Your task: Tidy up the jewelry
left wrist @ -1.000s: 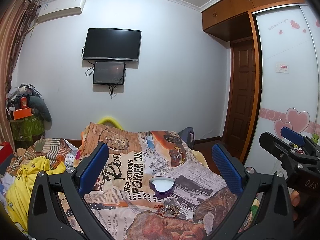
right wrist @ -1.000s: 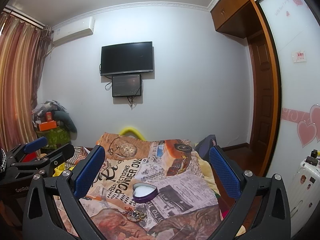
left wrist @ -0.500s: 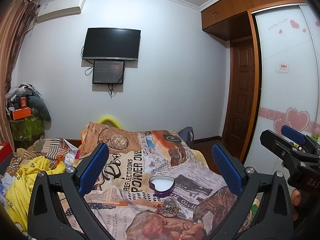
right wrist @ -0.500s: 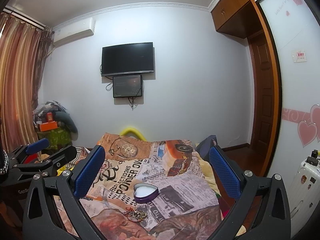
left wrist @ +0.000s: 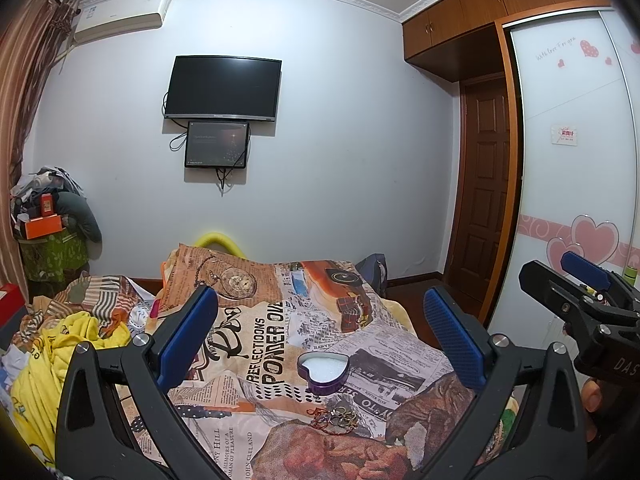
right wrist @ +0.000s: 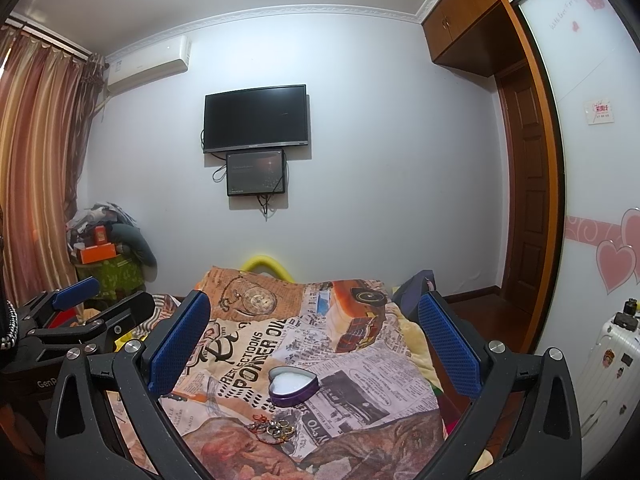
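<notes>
Left claw (left wrist: 320, 340) is released, jaws spread wide, carrying nothing, hovering over the near end of the bed (left wrist: 360, 316), likely staged for a pick. Jewelry pile (left wrist: 334, 420) (rings plus a red cord) sits on the bedspread, near side, centred between the jaws. Heart tin (left wrist: 324, 370), lid off and white-lined, sits just beyond the pile, not touching it; probably the drop target, so short transfer. Right claw (right wrist: 314, 340) is also released and empty, level with the left, framing the same pile (right wrist: 276, 430) and tin (right wrist: 294, 385). Nothing picked yet.
</notes>
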A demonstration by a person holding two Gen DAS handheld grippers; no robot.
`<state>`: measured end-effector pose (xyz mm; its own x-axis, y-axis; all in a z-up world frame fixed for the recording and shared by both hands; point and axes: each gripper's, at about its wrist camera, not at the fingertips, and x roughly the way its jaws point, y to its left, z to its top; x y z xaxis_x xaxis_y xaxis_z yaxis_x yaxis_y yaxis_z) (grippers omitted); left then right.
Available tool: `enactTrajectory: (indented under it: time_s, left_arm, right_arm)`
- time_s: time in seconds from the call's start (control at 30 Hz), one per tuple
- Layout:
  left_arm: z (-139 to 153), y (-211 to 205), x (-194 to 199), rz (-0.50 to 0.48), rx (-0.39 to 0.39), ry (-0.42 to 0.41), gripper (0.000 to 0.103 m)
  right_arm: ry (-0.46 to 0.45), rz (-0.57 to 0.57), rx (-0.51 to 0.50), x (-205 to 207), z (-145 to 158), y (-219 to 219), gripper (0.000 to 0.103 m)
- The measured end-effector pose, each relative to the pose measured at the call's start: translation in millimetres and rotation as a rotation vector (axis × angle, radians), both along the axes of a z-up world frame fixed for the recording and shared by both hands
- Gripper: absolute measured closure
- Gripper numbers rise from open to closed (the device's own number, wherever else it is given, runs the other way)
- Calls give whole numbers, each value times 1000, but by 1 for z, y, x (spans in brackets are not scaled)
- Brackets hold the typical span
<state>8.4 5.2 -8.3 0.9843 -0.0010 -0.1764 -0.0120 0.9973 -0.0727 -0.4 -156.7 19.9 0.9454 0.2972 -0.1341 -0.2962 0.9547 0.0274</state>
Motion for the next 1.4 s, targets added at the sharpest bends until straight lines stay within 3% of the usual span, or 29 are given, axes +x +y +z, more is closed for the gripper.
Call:
enactTrajectory:
  time_s: [0.53,0.73,0.97,1.13,1.4]
  left_arm:
    - [-7,3,15,1,-3,43,0]
    - [-27,14,48,28,0,150,0]
    - [-65,38,91,66,-36,314,1]
    - [-95,46,116,91,-12,417,14]
    - [-146,49,149,32,-17,592,34]
  right_arm:
    - [28,3,-5,9,-6,1,0]
    - [86,-16,-21,26,-18,0,0]
    - [215,-57,-80,62,-49,-6,0]
    - [335,-60,-123,87,-78,-10,0]
    - [502,-1,-182,118,-125,-6,2]
